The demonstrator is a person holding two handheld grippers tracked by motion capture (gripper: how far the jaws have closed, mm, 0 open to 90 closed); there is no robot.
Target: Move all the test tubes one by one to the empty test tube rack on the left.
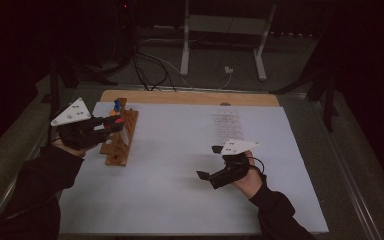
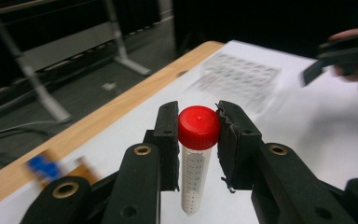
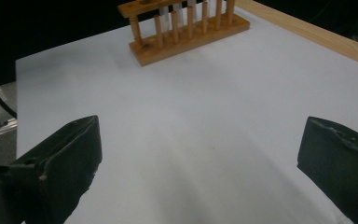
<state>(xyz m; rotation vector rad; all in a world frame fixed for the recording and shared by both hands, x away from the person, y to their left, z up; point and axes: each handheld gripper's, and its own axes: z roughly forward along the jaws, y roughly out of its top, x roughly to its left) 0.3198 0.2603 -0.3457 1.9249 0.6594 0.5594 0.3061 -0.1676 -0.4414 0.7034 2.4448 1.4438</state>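
A capped tube is being carried to the rack.

At the left, the left gripper (image 2: 198, 135) is closed on a clear plastic graduated tube with a red screw cap (image 2: 197, 154), held upright above the white table sheet (image 1: 180, 165), beside the wooden peg rack (image 1: 121, 137), where a blue-capped tube (image 1: 117, 105) already stands. The next move is judged to call for alignment over a free hole and a straight descent. At the right, the right gripper (image 3: 200, 154) is held wide open and empty over the sheet.

Black claws (image 2: 198, 140), brass rivets, dark sleeves (image 1: 35, 195).
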